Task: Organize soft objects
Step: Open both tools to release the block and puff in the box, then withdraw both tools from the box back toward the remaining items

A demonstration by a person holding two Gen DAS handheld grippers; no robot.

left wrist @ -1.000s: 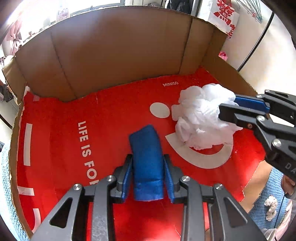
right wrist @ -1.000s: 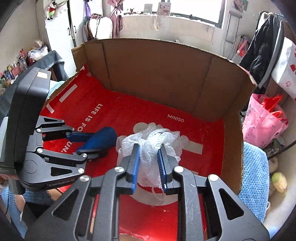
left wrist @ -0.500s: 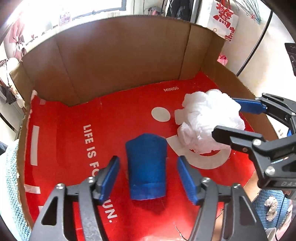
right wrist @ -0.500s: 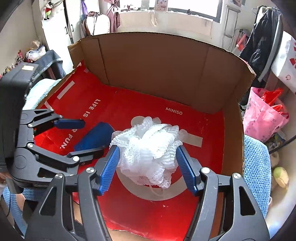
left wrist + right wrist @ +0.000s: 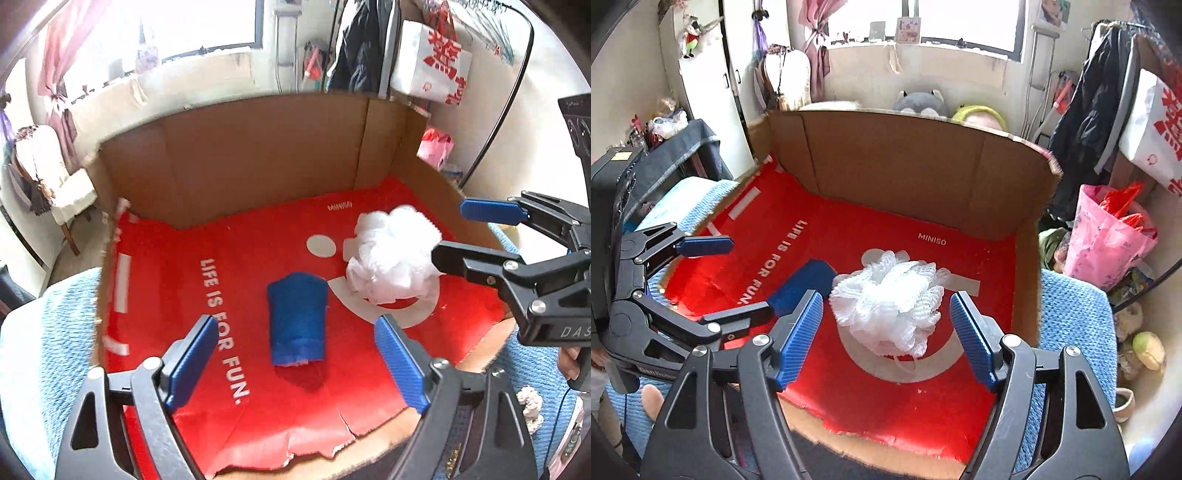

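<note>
Right wrist, cardboard box (image 5: 923,177), white puff (image 5: 886,299), blue roll (image 5: 801,284)

Matt cardboard box (image 5: 258,155); white mesh puff (image 5: 886,299).

Cloth roll (image 5: 297,317) beside pouf (image 5: 395,254), in box (image 5: 258,155)

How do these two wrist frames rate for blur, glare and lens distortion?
Left wrist view: window blown out, MINISO print smeared, white bath pouf overexposed, its mesh texture lost; blue cloth roll casts a short shadow. Right wrist view: sharper, the pouf's mesh readable, cardboard box rim bowed by the fisheye.
</note>
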